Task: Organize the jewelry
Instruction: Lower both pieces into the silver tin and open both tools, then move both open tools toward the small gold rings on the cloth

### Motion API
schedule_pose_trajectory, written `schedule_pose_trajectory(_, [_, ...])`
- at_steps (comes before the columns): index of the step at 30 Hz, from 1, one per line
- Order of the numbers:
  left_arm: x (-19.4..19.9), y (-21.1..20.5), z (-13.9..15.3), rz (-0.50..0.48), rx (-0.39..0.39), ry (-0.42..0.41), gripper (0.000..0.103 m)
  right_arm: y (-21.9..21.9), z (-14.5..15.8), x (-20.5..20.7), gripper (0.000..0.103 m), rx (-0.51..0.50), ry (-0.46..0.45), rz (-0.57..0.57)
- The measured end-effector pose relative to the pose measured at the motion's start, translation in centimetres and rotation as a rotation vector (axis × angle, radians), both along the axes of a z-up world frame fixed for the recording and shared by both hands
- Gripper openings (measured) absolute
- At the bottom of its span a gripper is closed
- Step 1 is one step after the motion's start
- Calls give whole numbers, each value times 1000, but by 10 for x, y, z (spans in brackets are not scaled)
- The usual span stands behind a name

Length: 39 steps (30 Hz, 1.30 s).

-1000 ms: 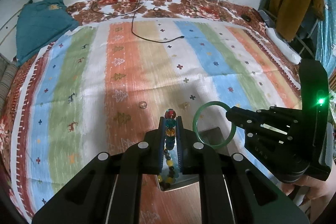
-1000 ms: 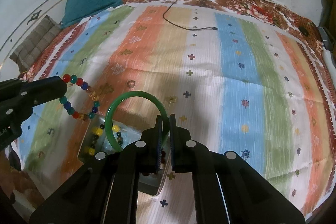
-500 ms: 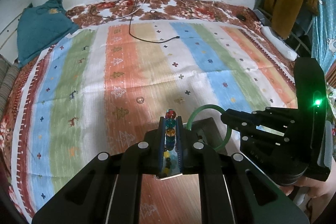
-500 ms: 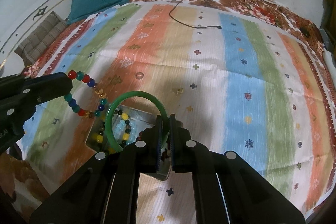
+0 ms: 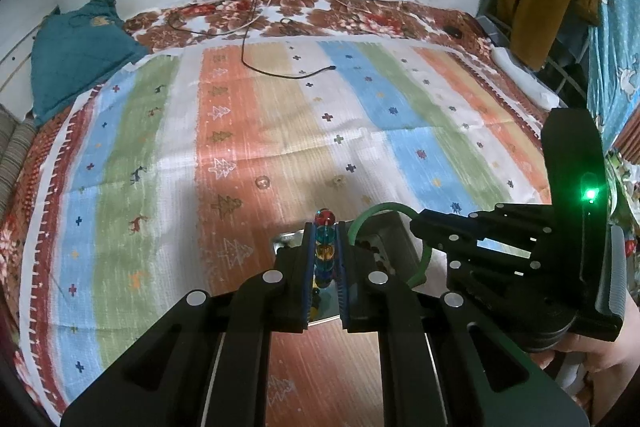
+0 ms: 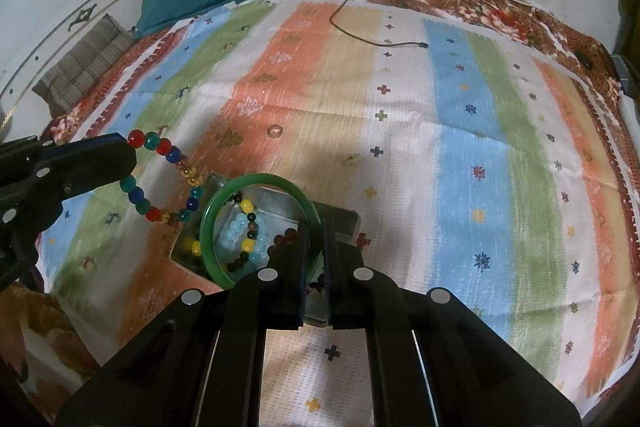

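So the left gripper (image 5: 325,239) is clamped on a bead bracelet (image 6: 168,183), and the right gripper (image 6: 316,247) is pinched tight on a green bangle (image 6: 256,183). Both hang right over a metal tray (image 6: 340,219) of beads on the striped cloth (image 6: 440,131).

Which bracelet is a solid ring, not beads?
The green bangle in the right hand-held gripper: one smooth hoop. The left hand-held gripper holds a multicoloured beaded bracelet.
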<state>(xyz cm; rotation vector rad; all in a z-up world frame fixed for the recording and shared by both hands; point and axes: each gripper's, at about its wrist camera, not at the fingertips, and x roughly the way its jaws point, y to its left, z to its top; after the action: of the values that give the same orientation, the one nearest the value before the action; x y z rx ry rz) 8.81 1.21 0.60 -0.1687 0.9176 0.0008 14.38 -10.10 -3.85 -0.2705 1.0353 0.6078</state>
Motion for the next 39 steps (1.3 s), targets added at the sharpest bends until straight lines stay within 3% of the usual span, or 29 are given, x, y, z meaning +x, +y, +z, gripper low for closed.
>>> schedule_pose_trajectory(2, [-1,0,-1,16,2,9,14,2,-4,0,10,2,28,12])
schedule_pose_trajectory(6, [0,7,-4,56,9,23,20,-1,-5,4,27,-13,28,-22])
schedule_pose_trajectory(11, [1,12,-6,83,13,35,29,-5,-4,10,27,-11,35,-48])
schedule_pose_trajectory(29, [19,26,-18,140,37,72,59,2,-4,23,49,6,37,-72])
schedule_pose_trajectory(39, [37,38,-23,179,28,84,70,7,-7,35,58,9,50,-73])
